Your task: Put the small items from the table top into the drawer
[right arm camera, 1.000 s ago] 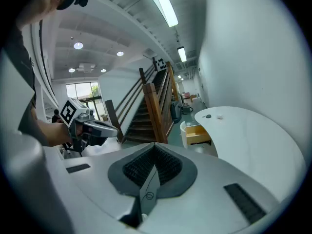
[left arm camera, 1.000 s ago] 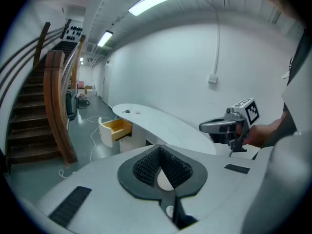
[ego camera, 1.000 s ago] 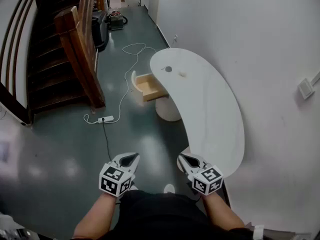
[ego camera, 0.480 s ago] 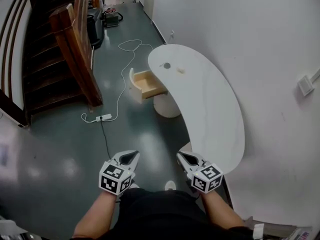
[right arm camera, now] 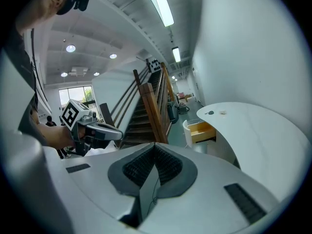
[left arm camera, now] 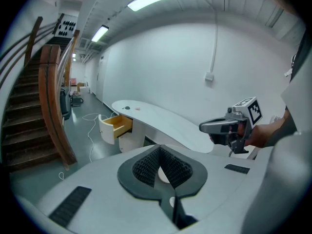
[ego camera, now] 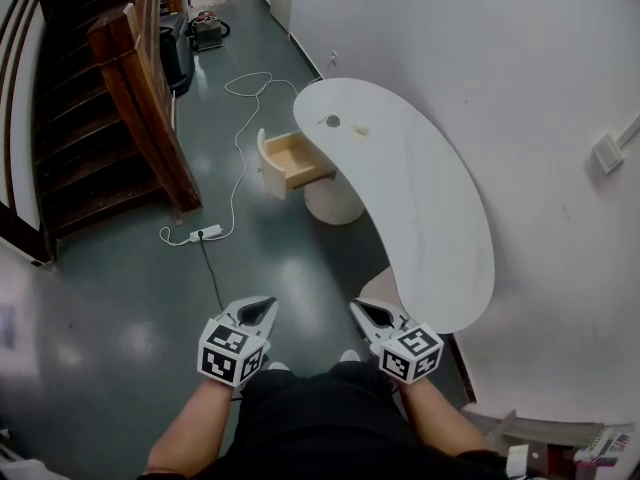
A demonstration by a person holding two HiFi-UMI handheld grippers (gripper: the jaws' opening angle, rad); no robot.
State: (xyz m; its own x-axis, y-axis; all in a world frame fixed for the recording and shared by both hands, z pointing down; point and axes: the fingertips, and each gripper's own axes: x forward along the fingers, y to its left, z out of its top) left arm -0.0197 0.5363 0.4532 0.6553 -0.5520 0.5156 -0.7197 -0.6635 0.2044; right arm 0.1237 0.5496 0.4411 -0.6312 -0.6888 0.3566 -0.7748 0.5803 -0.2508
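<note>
Out at the far end of the white table [ego camera: 430, 218], well ahead of both tools, sit the two small items: a dark round piece [ego camera: 332, 121] and, just to its right, a pale little piece [ego camera: 361, 129]. Below them and a touch to the left, the drawer [ego camera: 288, 160] stands pulled out, its wooden inside showing. Now the tools. The left gripper [ego camera: 262, 308] is clenched, pads meeting at the tips, nothing between them. The right gripper [ego camera: 360, 310] is clenched as well, and empty. They hang side by side but apart, low in front of the person's body, noses pointing forward over the dark green floor [ego camera: 290, 268]. The table's near end lies just right of the right gripper. Ahead of the left gripper a white power strip [ego camera: 208, 234] lies on the floor, and beyond it to the left rises a wooden staircase [ego camera: 120, 98].
</note>
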